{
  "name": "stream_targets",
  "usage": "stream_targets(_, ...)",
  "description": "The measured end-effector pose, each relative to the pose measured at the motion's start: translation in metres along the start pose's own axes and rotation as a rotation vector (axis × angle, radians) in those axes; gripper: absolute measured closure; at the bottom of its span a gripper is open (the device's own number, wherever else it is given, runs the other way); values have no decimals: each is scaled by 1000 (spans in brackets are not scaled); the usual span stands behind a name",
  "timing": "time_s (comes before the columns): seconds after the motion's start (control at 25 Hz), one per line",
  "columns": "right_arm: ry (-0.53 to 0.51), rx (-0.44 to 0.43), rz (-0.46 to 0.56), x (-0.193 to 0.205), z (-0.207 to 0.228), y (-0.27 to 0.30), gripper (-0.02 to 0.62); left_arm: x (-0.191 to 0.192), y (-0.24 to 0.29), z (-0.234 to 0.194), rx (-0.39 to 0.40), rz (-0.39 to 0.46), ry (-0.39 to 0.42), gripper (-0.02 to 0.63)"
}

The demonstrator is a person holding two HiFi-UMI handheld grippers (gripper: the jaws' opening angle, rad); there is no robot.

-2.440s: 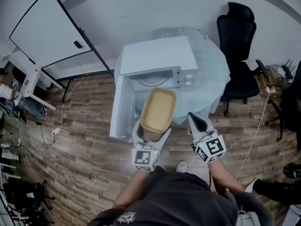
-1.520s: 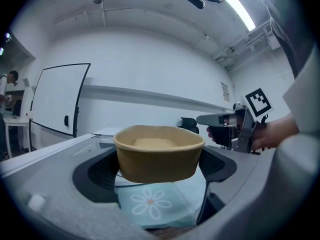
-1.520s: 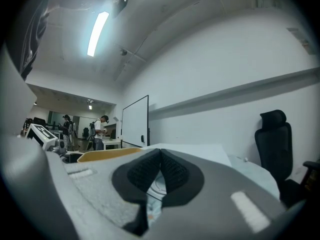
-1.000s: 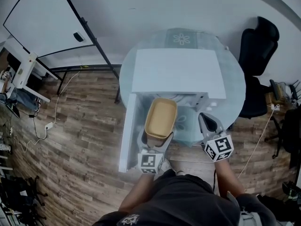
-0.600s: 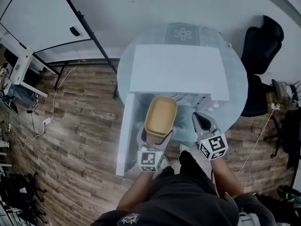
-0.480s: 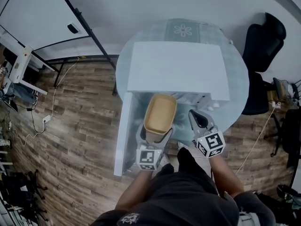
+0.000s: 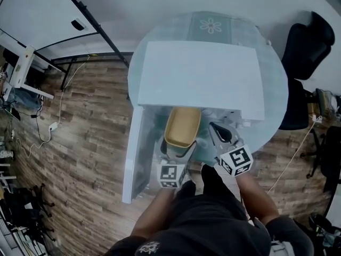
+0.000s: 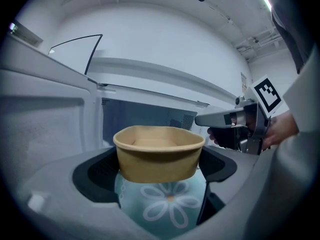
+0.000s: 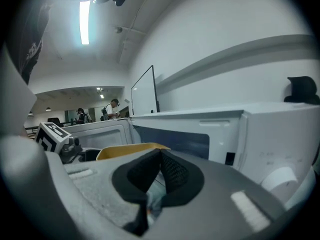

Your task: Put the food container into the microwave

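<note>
A tan, open-topped food container (image 7: 183, 126) hangs level in front of the white microwave's (image 7: 202, 79) open cavity, its far end at the opening. My left gripper (image 7: 178, 146) is shut on the container's near wall. In the left gripper view the container (image 8: 159, 154) sits between both pads, with the dark cavity (image 8: 145, 118) right behind it. The microwave door (image 7: 132, 156) stands swung open to the left. My right gripper (image 7: 216, 129) hovers just right of the container, holding nothing. Its pads (image 9: 172, 171) meet at the tips.
The microwave rests on a round glass table (image 7: 266, 52) with flower-print mats. A black office chair (image 7: 311, 39) stands at the right, a whiteboard on a black frame (image 7: 32, 9) at the upper left. Cables lie on the wood floor (image 7: 80, 143).
The container has moved forward with my left gripper, from in front of the table to the cavity's mouth. The right gripper has come forward alongside it.
</note>
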State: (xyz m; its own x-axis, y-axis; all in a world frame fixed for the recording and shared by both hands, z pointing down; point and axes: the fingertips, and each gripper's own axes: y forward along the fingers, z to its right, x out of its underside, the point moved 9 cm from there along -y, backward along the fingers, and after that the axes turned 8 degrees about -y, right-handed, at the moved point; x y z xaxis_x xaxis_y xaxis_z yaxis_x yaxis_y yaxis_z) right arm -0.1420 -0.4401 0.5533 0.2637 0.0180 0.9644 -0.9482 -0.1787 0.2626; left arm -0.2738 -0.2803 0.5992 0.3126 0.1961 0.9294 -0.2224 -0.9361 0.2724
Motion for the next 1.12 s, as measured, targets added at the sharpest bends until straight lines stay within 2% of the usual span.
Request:
stream_targets(0.16, -6, 9, -54, 18, -6, 14, 594, 5, 16, -10, -10, -10, -2, 98)
stream_targets(0.32, 30, 19, -83, 29, -6, 20, 594, 7, 31, -16, -26, -23, -6, 98)
stream_targets(0.6, 39, -26, -86, 44, 4, 30, 594, 9, 65, -27, -70, -29, -12, 98)
stream_targets(0.92, 86, -91, -76, 59, 8, 43, 594, 8, 108, -41, -73, -26, 22, 98)
stream_targets(1.12, 96, -117, -90, 66, 7, 46, 594, 11, 128, -41, -84, -54, 21, 98)
